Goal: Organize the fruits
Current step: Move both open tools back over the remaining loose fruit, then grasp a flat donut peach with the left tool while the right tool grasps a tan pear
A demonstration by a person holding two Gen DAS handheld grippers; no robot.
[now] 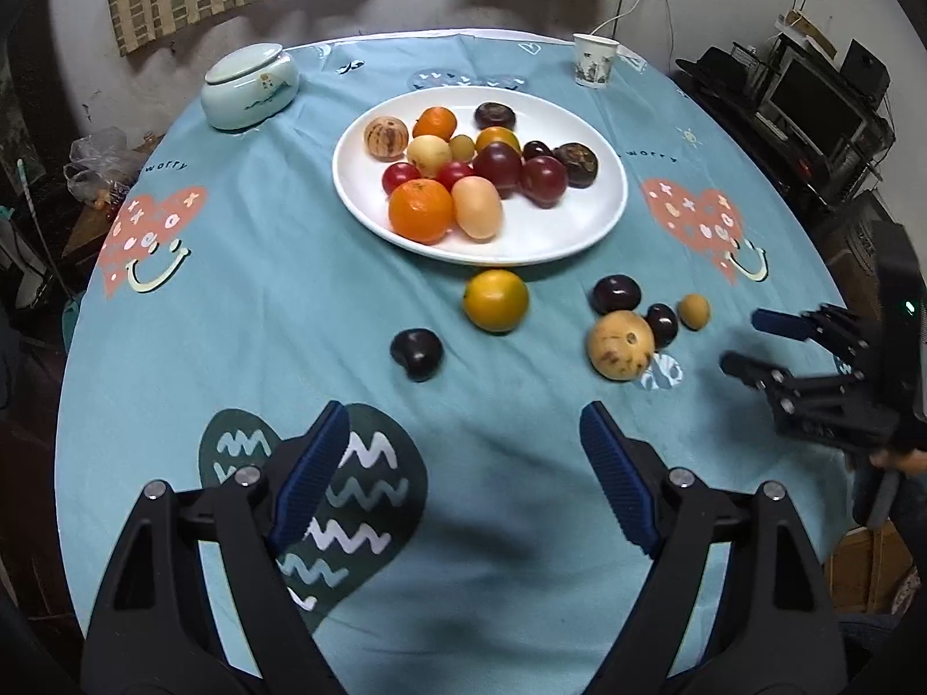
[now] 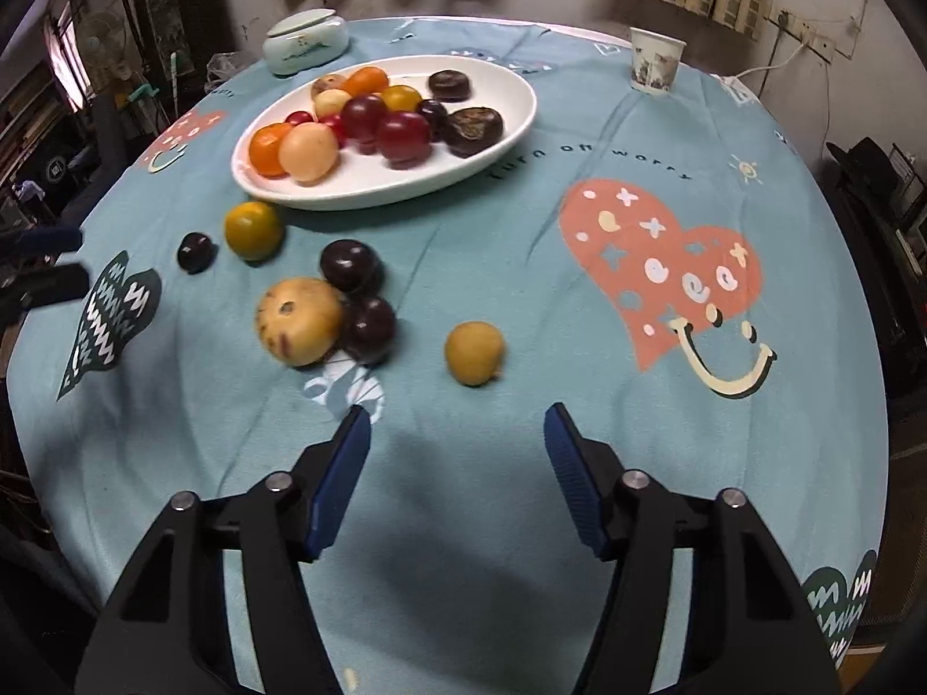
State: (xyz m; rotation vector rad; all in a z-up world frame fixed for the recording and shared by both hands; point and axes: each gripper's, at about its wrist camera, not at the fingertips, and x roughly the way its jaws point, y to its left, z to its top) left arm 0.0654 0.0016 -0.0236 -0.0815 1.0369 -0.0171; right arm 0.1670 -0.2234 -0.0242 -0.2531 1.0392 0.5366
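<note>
Both grippers hover above the near edge of the round table, jaws spread wide and holding nothing: the left gripper (image 1: pixel 463 434) and the right gripper (image 2: pixel 457 434). A white plate (image 1: pixel 556 237) toward the table's far edge carries oranges, plums and other fruit. Loose on the blue tablecloth (image 2: pixel 521 231) before it lie a yellow orange (image 1: pixel 496 300), a dark plum (image 1: pixel 416 354), a speckled tan fruit (image 2: pixel 300 321) touching two more plums, and a small yellow fruit (image 2: pixel 474 353).

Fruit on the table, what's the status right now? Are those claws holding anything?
Left gripper open, empty. Right gripper open, empty, nearest the small yellow fruit. White plate holds most fruit; six loose on the tablecloth. Nothing in the way.
</note>
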